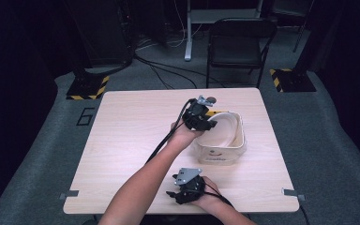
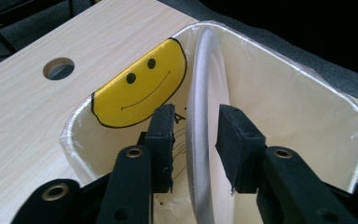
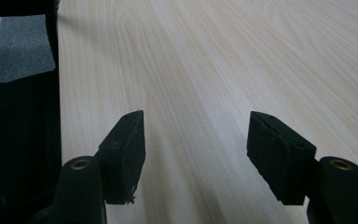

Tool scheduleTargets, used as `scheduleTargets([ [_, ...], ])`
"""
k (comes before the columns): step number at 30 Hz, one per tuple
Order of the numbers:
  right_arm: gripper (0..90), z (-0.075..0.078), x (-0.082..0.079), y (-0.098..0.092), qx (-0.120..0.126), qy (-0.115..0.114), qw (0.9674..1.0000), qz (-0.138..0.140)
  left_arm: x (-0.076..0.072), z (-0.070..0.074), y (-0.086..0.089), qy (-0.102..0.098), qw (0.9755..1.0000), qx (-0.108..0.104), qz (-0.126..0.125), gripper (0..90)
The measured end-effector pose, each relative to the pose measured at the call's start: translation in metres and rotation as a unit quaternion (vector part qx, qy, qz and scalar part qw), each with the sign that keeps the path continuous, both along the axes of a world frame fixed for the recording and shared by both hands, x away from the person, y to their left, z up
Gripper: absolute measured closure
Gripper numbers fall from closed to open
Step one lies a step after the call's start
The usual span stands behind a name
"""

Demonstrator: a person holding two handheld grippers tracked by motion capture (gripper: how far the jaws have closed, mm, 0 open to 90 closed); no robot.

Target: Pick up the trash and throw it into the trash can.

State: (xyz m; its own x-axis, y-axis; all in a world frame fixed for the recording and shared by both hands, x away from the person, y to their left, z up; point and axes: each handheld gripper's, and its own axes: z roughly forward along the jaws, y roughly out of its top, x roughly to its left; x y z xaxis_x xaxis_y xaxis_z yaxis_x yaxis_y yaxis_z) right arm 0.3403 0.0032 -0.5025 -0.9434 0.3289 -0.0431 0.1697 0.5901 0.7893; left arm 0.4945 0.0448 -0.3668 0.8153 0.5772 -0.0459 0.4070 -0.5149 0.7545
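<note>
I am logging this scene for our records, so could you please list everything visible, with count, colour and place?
Table: one, light wood, centre of the high view; round hole near its far edge.
Container: one, cream, right of table centre.
Plate: one, white, standing on edge inside the container.
Smiley card: one, yellow with black face, against the container's inner wall.
Folding chair: one, black, beyond the table.
Hazard-striped bases: two, black and yellow, on the floor at the table's far corners.
Left gripper: one, black, jaws either side of the plate rim, not touching.
Right gripper: one, black, open over bare table near the front edge.
</note>
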Motion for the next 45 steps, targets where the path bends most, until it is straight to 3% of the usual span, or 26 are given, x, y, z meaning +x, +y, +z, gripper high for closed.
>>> scheduleTargets([
  [5,36.0,-0.001,0.001,0.0,-0.008,-0.009,0.9999,0.002,-0.001,0.003,0.002,0.007,0.9999,-0.01,0.004,54.9],
  [14,36.0,-0.001,0.001,0.0,-0.011,-0.011,0.9999,0.001,-0.007,0.022,0.018,-0.015,0.9995,-0.027,0.009,41.6],
  [18,35.9,-0.002,0.001,0.001,-0.011,-0.007,0.9999,0.001,-0.009,0.03,0.028,-0.013,0.9992,-0.035,0.015,38.4],
  [31,35.9,-0.003,0.002,0.001,-0.015,-0.01,0.9998,0.0,-0.014,0.044,0.063,-0.029,0.9987,-0.038,0.017,38.2],
  [45,36.0,-0.004,0.003,0.0,-0.014,-0.013,0.9998,-0.006,-0.019,0.035,0.099,-0.028,0.9978,-0.049,0.036,38.3],
])
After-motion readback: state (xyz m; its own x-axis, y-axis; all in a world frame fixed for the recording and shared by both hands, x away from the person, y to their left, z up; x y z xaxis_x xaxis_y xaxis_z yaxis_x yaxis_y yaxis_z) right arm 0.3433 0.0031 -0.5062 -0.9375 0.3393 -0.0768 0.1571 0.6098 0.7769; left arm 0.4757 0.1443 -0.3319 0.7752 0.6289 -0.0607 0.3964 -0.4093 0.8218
